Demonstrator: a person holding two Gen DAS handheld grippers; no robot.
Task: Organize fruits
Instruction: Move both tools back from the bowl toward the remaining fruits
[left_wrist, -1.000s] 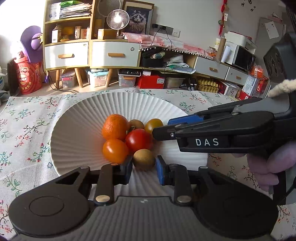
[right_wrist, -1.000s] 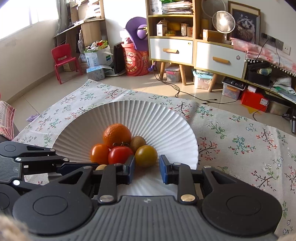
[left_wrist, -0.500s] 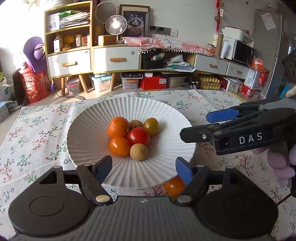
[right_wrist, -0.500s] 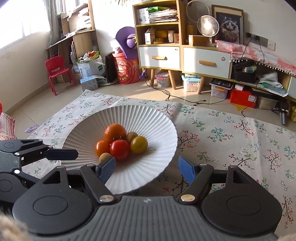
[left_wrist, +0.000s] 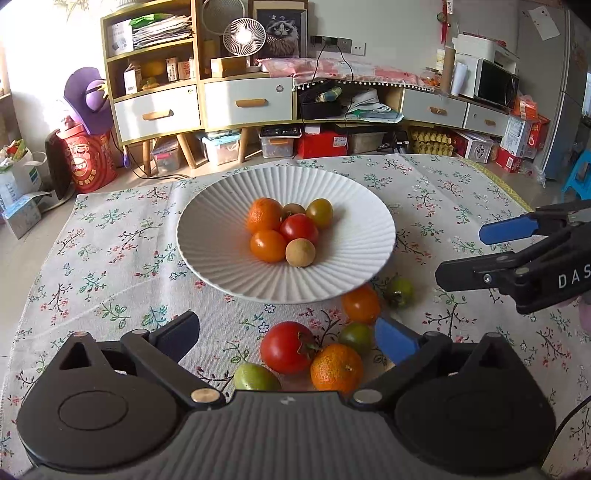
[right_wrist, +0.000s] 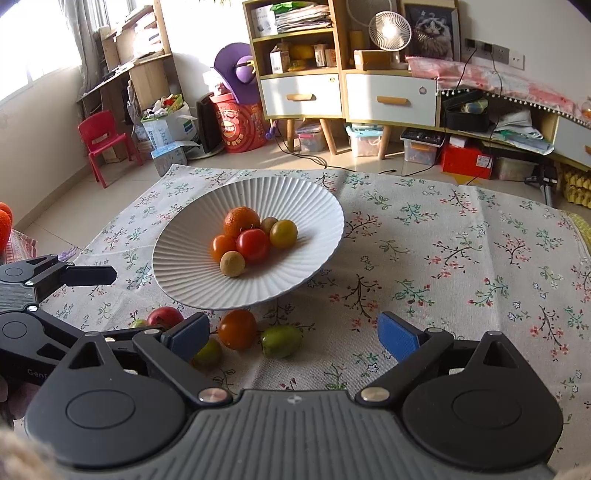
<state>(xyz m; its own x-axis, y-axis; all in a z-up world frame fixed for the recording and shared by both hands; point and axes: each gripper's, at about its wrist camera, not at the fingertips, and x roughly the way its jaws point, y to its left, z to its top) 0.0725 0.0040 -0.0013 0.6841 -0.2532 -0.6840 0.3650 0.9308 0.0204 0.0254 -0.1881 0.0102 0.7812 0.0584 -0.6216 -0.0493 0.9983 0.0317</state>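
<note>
A white ribbed plate on the flowered cloth holds several fruits: a mandarin, a red tomato, an orange tomato, a tan longan and a yellow-green tomato. In front of the plate lie loose fruits: a red tomato, a mandarin, a green fruit, an orange tomato and green tomatoes. My left gripper is open and empty above the loose fruits. My right gripper is open and empty near them.
The flowered tablecloth covers the table, whose far edge lies behind the plate. Beyond it stand a cabinet with drawers, a red bucket and a red child's chair. The right gripper shows at the right of the left wrist view.
Both grippers opened wide and drew back from the plate. The left let go of the longan, the right of the yellow-green tomato; both lie on the plate. Loose fruits came into view.
</note>
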